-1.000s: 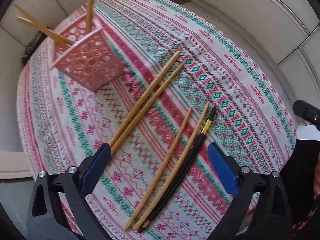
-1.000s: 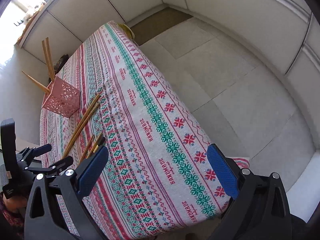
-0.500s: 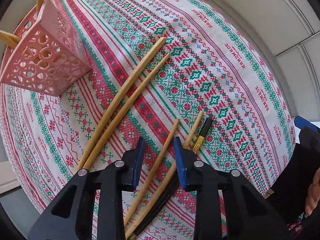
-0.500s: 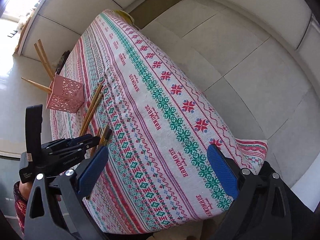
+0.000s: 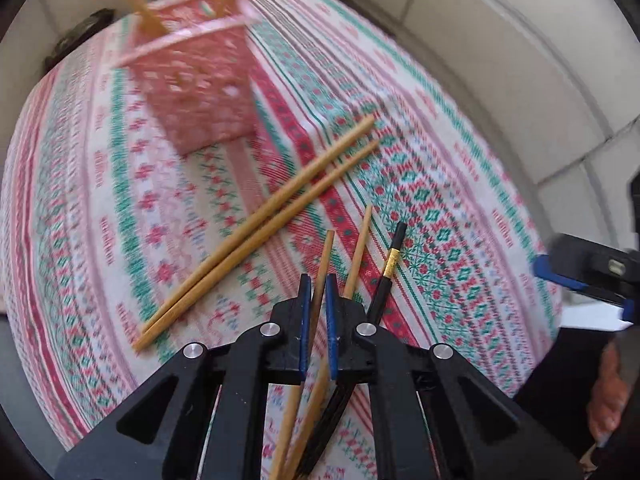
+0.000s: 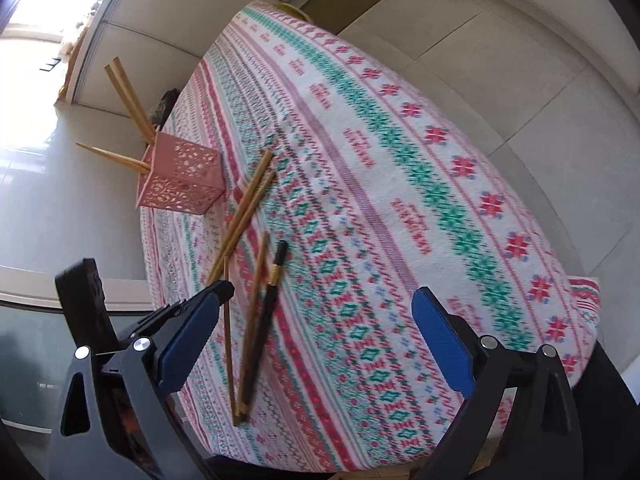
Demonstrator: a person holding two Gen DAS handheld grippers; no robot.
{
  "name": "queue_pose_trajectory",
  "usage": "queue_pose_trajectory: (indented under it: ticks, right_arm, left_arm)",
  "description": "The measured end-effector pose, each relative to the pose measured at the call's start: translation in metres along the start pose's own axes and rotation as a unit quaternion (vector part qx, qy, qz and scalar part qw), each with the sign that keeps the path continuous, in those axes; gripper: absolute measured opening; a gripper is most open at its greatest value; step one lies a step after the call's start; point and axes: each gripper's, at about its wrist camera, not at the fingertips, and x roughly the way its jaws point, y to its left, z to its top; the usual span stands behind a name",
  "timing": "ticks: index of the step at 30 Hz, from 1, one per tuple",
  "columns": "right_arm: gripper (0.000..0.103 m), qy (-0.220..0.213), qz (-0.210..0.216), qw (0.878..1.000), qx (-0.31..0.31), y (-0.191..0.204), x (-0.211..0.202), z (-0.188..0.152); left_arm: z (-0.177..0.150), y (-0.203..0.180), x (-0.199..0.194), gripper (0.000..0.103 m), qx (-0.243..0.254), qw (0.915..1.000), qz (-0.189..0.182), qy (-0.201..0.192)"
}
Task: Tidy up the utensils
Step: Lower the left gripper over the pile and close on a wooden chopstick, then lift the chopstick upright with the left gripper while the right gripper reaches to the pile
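Pinching one slim, pale bamboo chopstick (image 5: pixel 323 268), the left gripper (image 5: pixel 316 320) has just clamped; the right gripper (image 6: pixel 316 320) gapes empty.

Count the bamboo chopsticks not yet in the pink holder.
4. One is clamped in the left gripper; one lies beside it by the black chopstick; a pair lies nearer the pink holder.

The left wrist view looks steeply down, close over the patterned red, green and white tablecloth (image 5: pixel 440 216). The right wrist view looks from the table's end, less steeply. Both share the pink perforated plastic basket (image 5: pixel 200 92) and the loose wooden chopsticks (image 5: pixel 256 232).
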Motion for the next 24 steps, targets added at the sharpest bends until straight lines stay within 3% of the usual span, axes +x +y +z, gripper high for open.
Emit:
queue_pose_trajectory:
  ticks: [3,6,11,17,18,20,21,24]
  right_arm:
    - [0.087,0.015,-0.005,1.0,-0.013,0.024,0.025,0.006]
    - [0.077,0.025,-0.064,0.997,-0.045,0.047,0.053,0.01]
    - [0.076,0.028,-0.152,0.984,-0.084,0.079,0.086,0.016]
    - [0.075,0.035,-0.219,0.967,-0.124,0.1,0.115,0.014]
    - [0.068,0.031,-0.238,0.96,-0.141,0.106,0.12,0.011]
    - [0.038,0.014,-0.266,0.947,-0.182,0.118,0.127,0.004]
    - [0.013,0.012,-0.271,0.942,-0.197,0.123,0.131,0.001]
    - [0.011,0.007,-0.229,0.957,-0.176,0.121,0.131,0.0]
  left_arm:
    - [-0.018,0.02,-0.035,0.004,-0.032,0.9983,-0.015,-0.046]
    - [-0.026,0.035,-0.057,0.004,-0.048,0.9955,-0.023,-0.078]
    - [-0.027,0.06,-0.071,0.004,-0.068,0.9925,-0.029,-0.098]
    - [-0.027,0.062,-0.083,0.004,-0.065,0.99,-0.041,-0.118]
    - [-0.028,0.062,-0.085,0.004,-0.065,0.9898,-0.041,-0.12]
    - [-0.03,0.066,-0.089,0.004,-0.069,0.9891,-0.041,-0.123]
    - [-0.031,0.066,-0.09,0.004,-0.073,0.9886,-0.04,-0.126]
    - [-0.032,0.069,-0.093,0.004,-0.082,0.9872,-0.039,-0.132]
